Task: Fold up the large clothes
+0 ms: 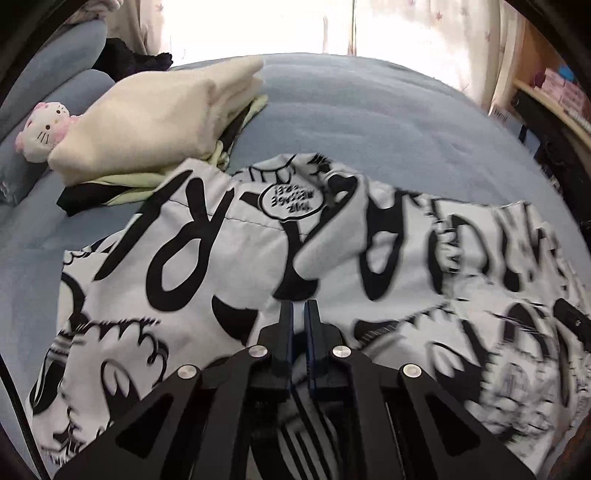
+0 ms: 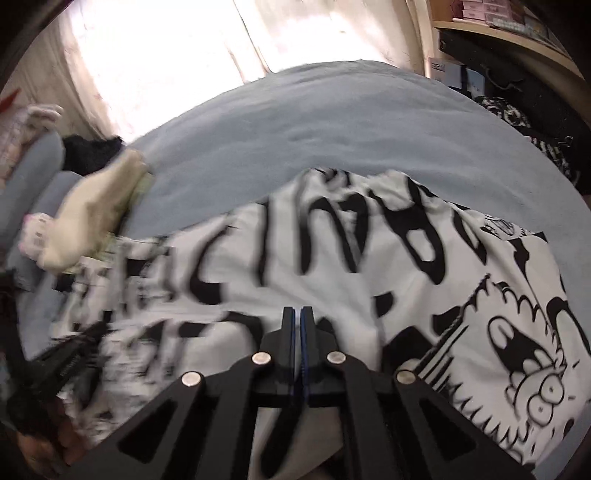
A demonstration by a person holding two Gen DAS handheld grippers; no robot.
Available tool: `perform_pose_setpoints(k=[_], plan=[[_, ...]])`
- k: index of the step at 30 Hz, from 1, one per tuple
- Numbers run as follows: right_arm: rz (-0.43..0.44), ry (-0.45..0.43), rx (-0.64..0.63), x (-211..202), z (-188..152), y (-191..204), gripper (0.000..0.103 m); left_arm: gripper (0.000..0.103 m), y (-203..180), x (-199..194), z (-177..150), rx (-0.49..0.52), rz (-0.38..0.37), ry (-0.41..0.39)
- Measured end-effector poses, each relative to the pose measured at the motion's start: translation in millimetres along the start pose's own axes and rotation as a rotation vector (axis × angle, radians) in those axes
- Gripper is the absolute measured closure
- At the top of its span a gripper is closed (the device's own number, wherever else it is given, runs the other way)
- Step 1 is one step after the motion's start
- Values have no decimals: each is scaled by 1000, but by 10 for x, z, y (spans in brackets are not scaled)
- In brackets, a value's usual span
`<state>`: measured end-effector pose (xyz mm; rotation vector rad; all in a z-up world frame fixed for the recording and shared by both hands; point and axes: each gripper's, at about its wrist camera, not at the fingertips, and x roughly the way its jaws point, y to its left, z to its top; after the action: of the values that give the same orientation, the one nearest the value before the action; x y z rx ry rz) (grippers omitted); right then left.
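A large white garment with bold black lettering and cartoon prints (image 1: 229, 266) lies rumpled on the blue bed; it also fills the right wrist view (image 2: 332, 258). My left gripper (image 1: 300, 306) has its jaws closed with garment fabric pinched between the blue pads. My right gripper (image 2: 297, 312) also has its jaws closed, over the garment's near edge; whether cloth is between the pads is unclear. The left gripper shows at the lower left of the right wrist view (image 2: 70, 354), the right gripper at the right edge of the left wrist view (image 1: 572, 317).
The blue bedspread (image 1: 369, 118) stretches beyond the garment. A stack of folded clothes, cream on top (image 1: 147, 118), sits at the left with a Hello Kitty plush (image 1: 42, 131). A dark garment (image 1: 133, 59) lies behind. Curtains stand at the far side; shelves (image 2: 517, 33) stand right.
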<state>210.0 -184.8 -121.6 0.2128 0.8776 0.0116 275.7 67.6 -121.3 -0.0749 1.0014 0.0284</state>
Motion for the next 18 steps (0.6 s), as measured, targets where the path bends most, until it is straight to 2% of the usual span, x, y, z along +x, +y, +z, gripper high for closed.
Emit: perform_pose_setpoints(k=[3, 5, 7, 8, 10, 13, 18], plan=[[91, -1, -47, -138, -69, 252, 96, 99, -99, -204, -108, 20, -56, -16], [123, 18, -87, -149, -154, 419, 84, 99, -189, -264, -216, 49, -83, 0], [108, 52, -127, -96, -272, 540, 72, 99, -271, -252, -375, 83, -83, 36], [88, 86, -145, -42, -347, 572, 70, 99, -295, -228, -444, 97, -74, 56], [47, 136, -175, 34, -517, 590, 70, 99, -295, -206, -592, 120, -56, 86], [12, 129, -205, -90, -747, 581, 70, 99, -240, -326, -734, 122, -64, 92], [39, 144, -148, -315, -961, 410, 70, 99, -114, -533, -895, 95, -82, 103]])
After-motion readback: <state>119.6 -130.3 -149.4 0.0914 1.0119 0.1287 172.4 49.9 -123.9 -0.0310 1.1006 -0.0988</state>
